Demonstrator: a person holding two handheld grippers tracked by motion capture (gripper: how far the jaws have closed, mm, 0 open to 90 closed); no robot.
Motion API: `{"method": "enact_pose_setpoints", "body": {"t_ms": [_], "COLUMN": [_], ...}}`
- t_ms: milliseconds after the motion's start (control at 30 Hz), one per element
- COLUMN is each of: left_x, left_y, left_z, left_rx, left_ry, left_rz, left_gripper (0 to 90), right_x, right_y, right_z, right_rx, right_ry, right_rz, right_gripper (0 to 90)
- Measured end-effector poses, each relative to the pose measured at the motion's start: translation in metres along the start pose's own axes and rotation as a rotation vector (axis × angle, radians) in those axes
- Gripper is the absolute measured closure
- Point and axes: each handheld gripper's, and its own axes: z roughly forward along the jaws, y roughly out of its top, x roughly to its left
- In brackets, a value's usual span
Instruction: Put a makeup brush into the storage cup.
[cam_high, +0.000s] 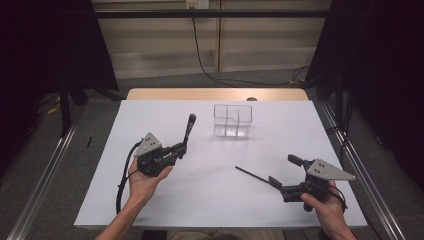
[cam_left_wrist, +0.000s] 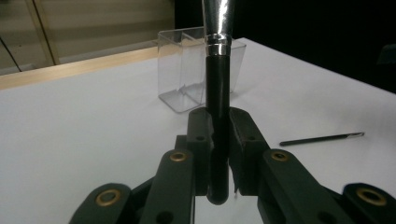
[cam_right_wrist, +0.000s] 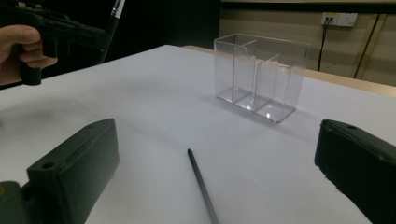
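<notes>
Left tool (cam_left_wrist: 219, 154) pinches glossy black brush handle (cam_left_wrist: 218, 93); right tool (cam_right_wrist: 224, 172) gapes wide.

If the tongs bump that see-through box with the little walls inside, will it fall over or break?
The clear divided box stands upright and empty on the white table, so it is probably light and would slide rather than stay put. It looks wider than deep, so a push from the front might tip it. Its thin clear walls look like hard plastic, which could crack under a hard squeeze.

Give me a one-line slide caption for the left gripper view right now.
Left gripper clamped on a black-handled makeup brush, clear divided organizer just behind it on the white table.
</notes>
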Motion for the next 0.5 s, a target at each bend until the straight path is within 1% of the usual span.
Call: {"method": "enact_pose_setpoints", "body": {"t_ms": [33,67,133,167,233,300,333,367,433,467,500], "left_x": [-0.001,-0.002,-0.003,-0.003,-0.004,-0.005,-0.006,-0.008,-0.011,-0.012,-0.014], "left_y": [0.0,0.0,0.0,0.0,0.0,0.0,-0.001,-0.001,-0.001,-0.001,-0.001], "left_z": [-0.001,-0.001,-0.001,-0.001,-0.001,0.0,0.001,0.001,0.003,0.004,0.004], "left_rx": [-0.01,-0.016,-0.02,-0.019,-0.022,-0.025,-0.024,-0.024,-0.025,-0.021,-0.024], "left_ry": [0.001,-0.004,-0.001,-0.007,-0.007,-0.019,-0.019,-0.03,-0.037,-0.047,-0.047], "left_rz": [0.006,0.001,0.004,0.002,0.005,0.0,0.011,0.003,0.009,0.012,0.013], "left_gripper": [79.9,80.0,80.0,80.0,80.0,80.0,80.0,80.0,79.9,80.0,80.0], "right_x": [0.001,0.002,0.003,0.004,0.005,0.006,0.007,0.007,0.009,0.009,0.01], "right_y": [0.001,0.003,0.005,0.006,0.008,0.01,0.011,0.011,0.014,0.015,0.016], "right_z": [0.001,0.003,0.005,0.007,0.009,0.013,0.015,0.017,0.022,0.024,0.027], "right_rx": [-0.012,-0.026,-0.04,-0.044,-0.044,-0.043,-0.046,-0.046,-0.035,-0.034,-0.037], "right_ry": [0.009,0.021,0.037,0.042,0.052,0.064,0.07,0.074,0.079,0.088,0.096], "right_rz": [-0.001,0.0,-0.001,0.004,0.014,0.013,0.012,0.011,-0.001,-0.001,0.003], "right_gripper": [0.0,0.0,0.0,0.0,0.0,0.0,0.0,0.0,0.0,0.0,0.0]}}
